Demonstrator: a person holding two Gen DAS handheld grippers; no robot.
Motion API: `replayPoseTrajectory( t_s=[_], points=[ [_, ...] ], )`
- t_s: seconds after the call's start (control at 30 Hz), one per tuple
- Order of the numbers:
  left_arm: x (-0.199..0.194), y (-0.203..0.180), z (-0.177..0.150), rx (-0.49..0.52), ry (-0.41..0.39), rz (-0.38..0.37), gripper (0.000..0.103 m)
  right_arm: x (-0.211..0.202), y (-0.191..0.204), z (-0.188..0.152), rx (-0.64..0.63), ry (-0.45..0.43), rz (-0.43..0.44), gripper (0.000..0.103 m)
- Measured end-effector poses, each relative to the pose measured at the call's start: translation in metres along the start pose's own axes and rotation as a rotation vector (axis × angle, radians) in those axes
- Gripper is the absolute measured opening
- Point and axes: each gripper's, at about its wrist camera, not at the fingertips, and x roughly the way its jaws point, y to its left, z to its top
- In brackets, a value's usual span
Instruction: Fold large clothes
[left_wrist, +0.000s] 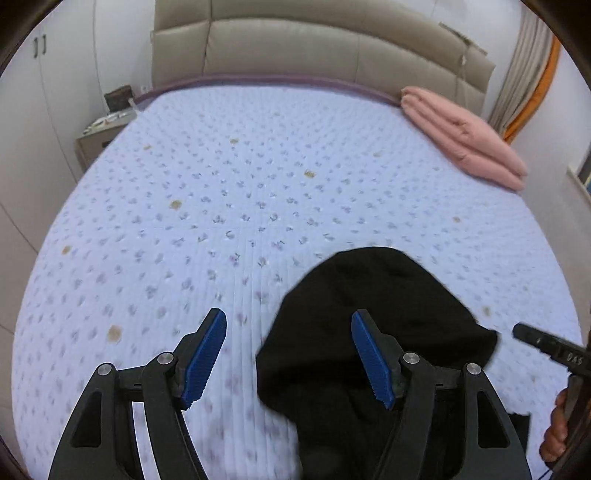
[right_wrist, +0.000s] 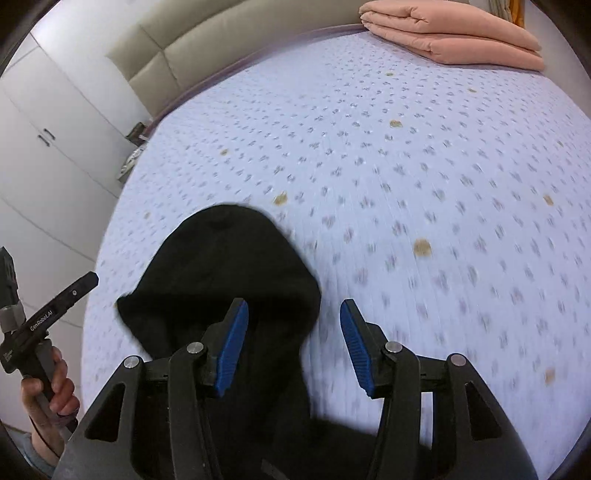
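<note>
A black hooded garment (left_wrist: 376, 295) lies on the bed (left_wrist: 221, 206) near its front edge, with the rounded hood pointing toward the headboard. My left gripper (left_wrist: 290, 356) hovers open over the garment's left edge; its right pad is above the black cloth and its left pad above bare sheet. In the right wrist view the same garment (right_wrist: 229, 266) sits at lower left. My right gripper (right_wrist: 293, 349) is open above the garment's right edge, and nothing is pinched between its blue pads. Each view shows the other hand-held gripper at its side edge.
The bed carries a pale blue quilted sheet (right_wrist: 406, 166) with small flower prints. A folded pink blanket (left_wrist: 461, 136) lies at the far right corner by the beige padded headboard (left_wrist: 295, 48). A nightstand (left_wrist: 99, 136) and white wardrobe doors (left_wrist: 40, 110) stand left of the bed.
</note>
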Motion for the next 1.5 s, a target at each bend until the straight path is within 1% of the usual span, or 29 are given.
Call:
replayPoseTrajectory(
  t_s=[0.03, 0.13, 0.17, 0.23, 0.3, 0.33, 0.43, 0.5, 0.53, 0.57, 0.63, 0.67, 0.77, 0.9, 0.93, 1.0, 1.03, 1.1, 1.13, 1.2, 1.23, 1.27, 1.3, 1.33, 1.37, 1.4, 1.43, 1.47, 1.5],
  points=[
    [0.019, 0.004, 0.004, -0.006, 0.026, -0.012, 0.072, 0.004, -0.002, 0.001, 0.001, 0.004, 0.001, 0.056],
    [0.052, 0.012, 0.005, -0.033, 0.101, -0.067, 0.072, 0.039, -0.010, 0.014, 0.001, 0.049, 0.014, 0.056],
    [0.064, 0.014, 0.000, -0.042, 0.137, -0.096, 0.072, 0.051, -0.011, 0.016, -0.001, 0.071, 0.025, 0.056],
    [0.082, 0.015, -0.018, -0.046, 0.206, -0.187, 0.072, 0.068, -0.011, 0.011, -0.007, 0.119, 0.058, 0.056],
    [0.092, 0.018, -0.033, -0.051, 0.246, -0.251, 0.072, 0.084, -0.013, -0.001, -0.003, 0.190, 0.137, 0.056],
    [0.096, 0.020, -0.045, -0.053, 0.268, -0.305, 0.072, 0.089, -0.014, -0.009, -0.003, 0.221, 0.186, 0.058],
    [0.102, 0.027, -0.060, -0.073, 0.274, -0.373, 0.072, 0.091, -0.011, -0.028, -0.046, 0.244, 0.230, 0.062],
    [0.102, 0.026, -0.062, -0.093, 0.267, -0.384, 0.070, 0.088, -0.010, -0.032, -0.052, 0.227, 0.236, 0.059],
    [0.100, 0.025, -0.061, -0.088, 0.260, -0.378, 0.055, 0.087, -0.009, -0.032, -0.049, 0.228, 0.242, 0.045],
    [0.093, 0.021, -0.060, -0.069, 0.241, -0.380, 0.033, 0.082, -0.008, -0.032, -0.046, 0.223, 0.257, 0.031],
    [0.070, 0.009, -0.056, -0.005, 0.194, -0.338, 0.022, 0.068, -0.002, -0.033, -0.072, 0.195, 0.254, 0.021],
    [0.059, 0.004, -0.056, 0.021, 0.173, -0.326, 0.020, 0.059, 0.002, -0.034, -0.092, 0.176, 0.246, 0.019],
    [0.008, -0.010, -0.060, 0.099, 0.093, -0.305, 0.019, 0.013, 0.016, -0.041, -0.151, 0.107, 0.244, 0.018],
    [-0.079, -0.024, -0.083, 0.171, -0.010, -0.296, 0.019, -0.064, 0.034, -0.072, -0.220, 0.013, 0.253, 0.018],
    [-0.091, -0.026, -0.088, 0.181, -0.021, -0.292, 0.019, -0.078, 0.037, -0.078, -0.231, 0.000, 0.251, 0.018],
    [-0.135, -0.034, -0.115, 0.218, -0.059, -0.273, 0.019, -0.123, 0.044, -0.110, -0.271, -0.059, 0.249, 0.018],
    [-0.147, -0.036, -0.122, 0.231, -0.072, -0.264, 0.019, -0.136, 0.045, -0.121, -0.282, -0.074, 0.244, 0.018],
    [-0.188, -0.045, -0.158, 0.274, -0.105, -0.240, 0.019, -0.178, 0.049, -0.164, -0.316, -0.125, 0.214, 0.017],
    [-0.206, -0.050, -0.176, 0.298, -0.119, -0.226, 0.019, -0.194, 0.047, -0.177, -0.328, -0.140, 0.202, 0.017],
    [-0.240, -0.054, -0.214, 0.330, -0.139, -0.206, 0.021, -0.239, 0.050, -0.225, -0.384, -0.194, 0.143, 0.017],
    [-0.253, -0.056, -0.234, 0.341, -0.130, -0.186, 0.024, -0.253, 0.050, -0.238, -0.401, -0.204, 0.118, 0.017],
    [-0.261, -0.056, -0.251, 0.348, -0.111, -0.165, 0.030, -0.271, 0.049, -0.262, -0.430, -0.219, 0.060, 0.017],
    [-0.268, -0.055, -0.269, 0.353, -0.088, -0.142, 0.033, -0.285, 0.046, -0.283, -0.453, -0.238, -0.012, 0.017],
    [-0.274, -0.051, -0.295, 0.357, -0.051, -0.100, 0.037, -0.294, 0.040, -0.300, -0.465, -0.242, -0.081, 0.017],
    [-0.274, -0.044, -0.317, 0.351, -0.005, -0.067, 0.038, -0.296, 0.033, -0.312, -0.464, -0.215, -0.128, 0.017],
    [-0.270, -0.037, -0.334, 0.335, 0.047, -0.042, 0.038, -0.294, 0.023, -0.321, -0.447, -0.167, -0.148, 0.018],
    [-0.263, -0.021, -0.356, 0.287, 0.134, -0.016, 0.038, -0.292, 0.008, -0.328, -0.401, -0.111, -0.151, 0.018],
    [-0.259, -0.011, -0.365, 0.250, 0.170, -0.007, 0.038, -0.289, -0.007, -0.335, -0.341, -0.061, -0.137, 0.018],
    [-0.256, 0.006, -0.376, 0.186, 0.211, 0.008, 0.038, -0.285, -0.016, -0.337, -0.302, -0.021, -0.116, 0.018]
  ],
)
